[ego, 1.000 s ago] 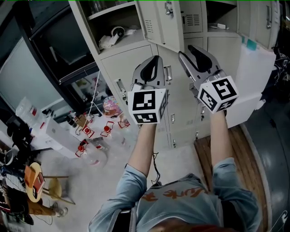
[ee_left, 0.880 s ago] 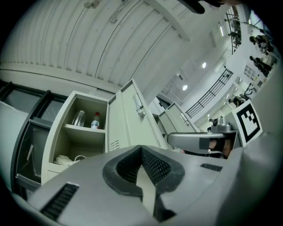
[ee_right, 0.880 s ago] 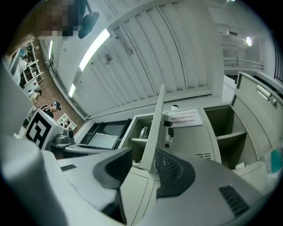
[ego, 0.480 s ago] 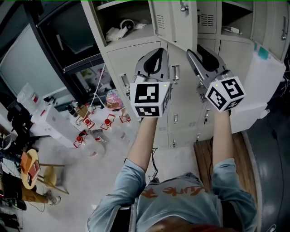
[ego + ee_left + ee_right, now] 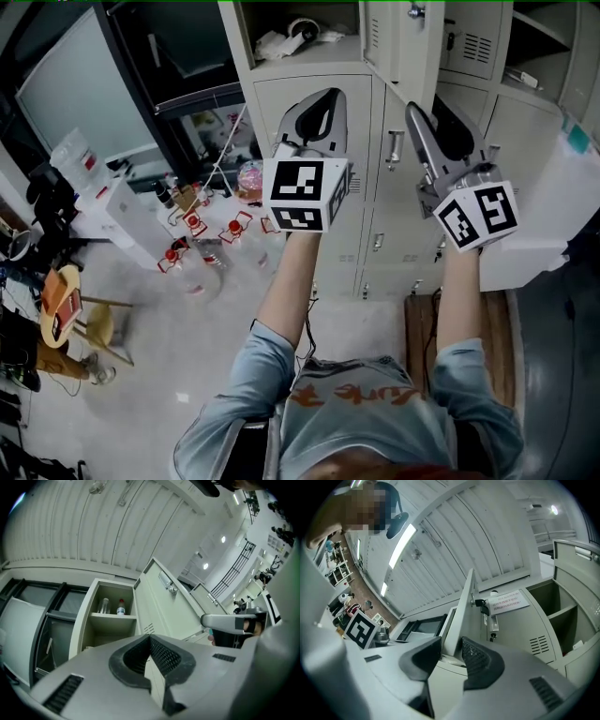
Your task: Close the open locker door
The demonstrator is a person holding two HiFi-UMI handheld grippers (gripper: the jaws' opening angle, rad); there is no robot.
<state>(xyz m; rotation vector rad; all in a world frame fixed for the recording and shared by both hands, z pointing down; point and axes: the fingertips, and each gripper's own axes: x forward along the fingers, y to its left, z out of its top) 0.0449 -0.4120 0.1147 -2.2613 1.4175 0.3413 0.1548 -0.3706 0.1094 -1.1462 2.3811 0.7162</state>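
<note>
The open locker door (image 5: 394, 37) juts out from the grey lockers at the top of the head view, beside its open compartment (image 5: 300, 37). Both grippers are raised in front of the lockers, below that door. My left gripper (image 5: 323, 98) is shut on nothing; its view shows the door (image 5: 159, 606) and a shelf with two bottles (image 5: 112, 606) beyond the pads (image 5: 164, 656). My right gripper (image 5: 427, 108) stands open and its jaws are closing. In its own view the door's edge (image 5: 461, 606) shows through the gap of the right gripper (image 5: 451, 644), with no pad touching it.
Bottles and red clips (image 5: 197, 234) litter the floor at the left, near a white box (image 5: 122, 220) and a stool (image 5: 66, 309). A white panel (image 5: 553, 206) leans at the right. A wooden platform (image 5: 422, 323) lies below the lockers.
The lockers have slid right and down in the head view, and the floor clutter with them. Both grippers stay raised; the right one sits a little lower and further right.
</note>
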